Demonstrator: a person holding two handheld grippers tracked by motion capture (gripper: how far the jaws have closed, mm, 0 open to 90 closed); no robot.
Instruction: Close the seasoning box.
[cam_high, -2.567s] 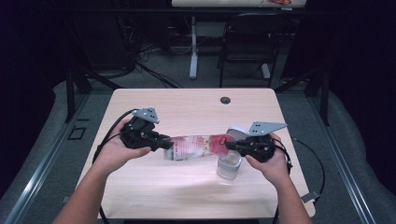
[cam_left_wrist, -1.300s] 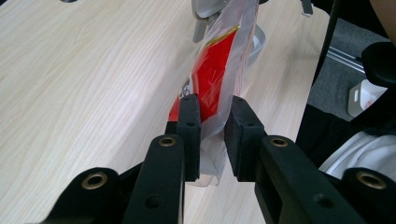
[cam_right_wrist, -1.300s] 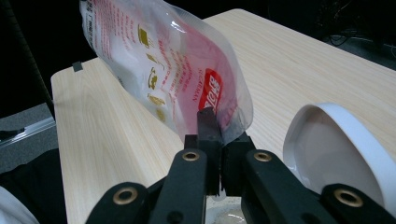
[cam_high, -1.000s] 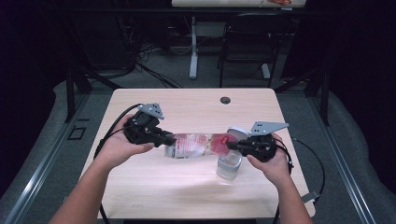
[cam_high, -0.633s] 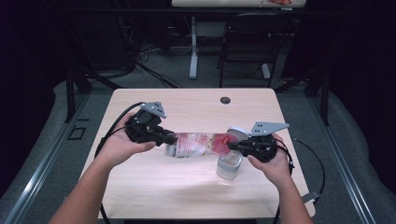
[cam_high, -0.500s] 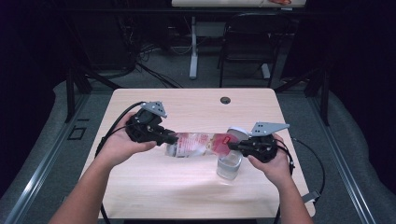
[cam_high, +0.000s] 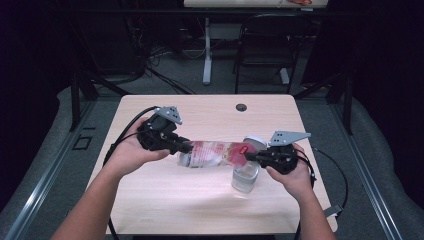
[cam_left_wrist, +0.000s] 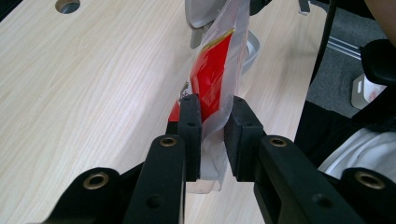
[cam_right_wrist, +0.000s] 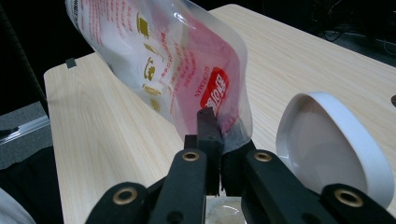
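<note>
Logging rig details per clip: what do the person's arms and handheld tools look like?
Both forearms are bare, no sleeves in view. The left tool and right tool are black, each topped by a grey three-cornered plate and trailing a black cable. Their jaws show brass-coloured rivets.

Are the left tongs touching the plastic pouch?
Touching. The left gripper view shows the left tongs with both jaws pressed on the plastic pouch edge.
</note>
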